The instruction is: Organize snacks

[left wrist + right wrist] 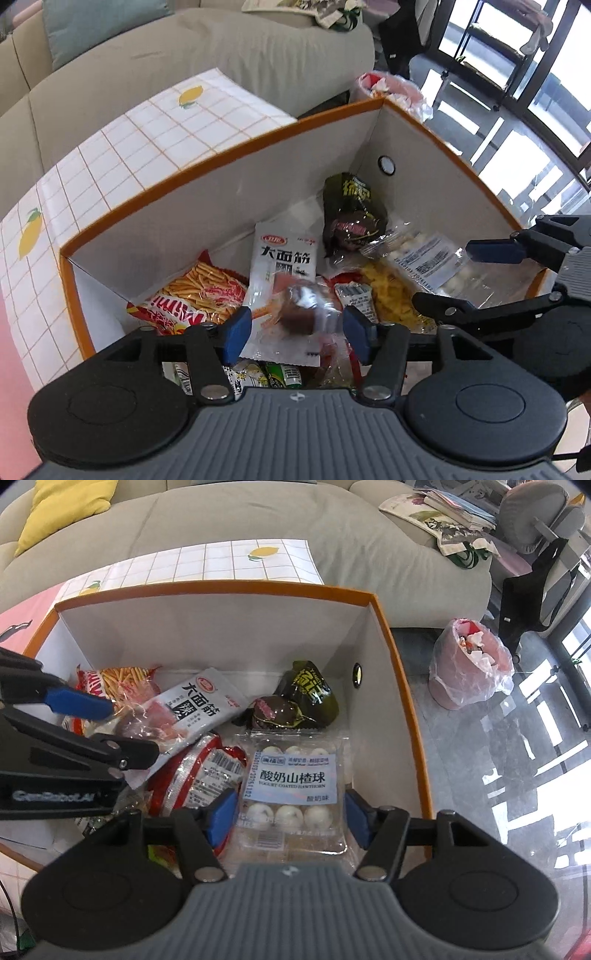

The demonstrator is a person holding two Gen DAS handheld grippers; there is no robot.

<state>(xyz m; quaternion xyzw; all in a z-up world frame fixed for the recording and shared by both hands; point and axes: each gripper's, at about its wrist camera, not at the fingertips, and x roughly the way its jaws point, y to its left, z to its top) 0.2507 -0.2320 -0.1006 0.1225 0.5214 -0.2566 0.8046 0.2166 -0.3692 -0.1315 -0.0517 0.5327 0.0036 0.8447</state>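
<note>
Black linkage grippers, blue fingers (236, 334), ribbed grey bodies.

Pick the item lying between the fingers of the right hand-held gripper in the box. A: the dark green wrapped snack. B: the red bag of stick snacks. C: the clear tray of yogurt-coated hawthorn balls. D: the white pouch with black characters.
C: the right wrist view shows the clear tray of hawthorn balls sitting between the blue pads of the right hand-held gripper, inside the orange-rimmed box.
</note>
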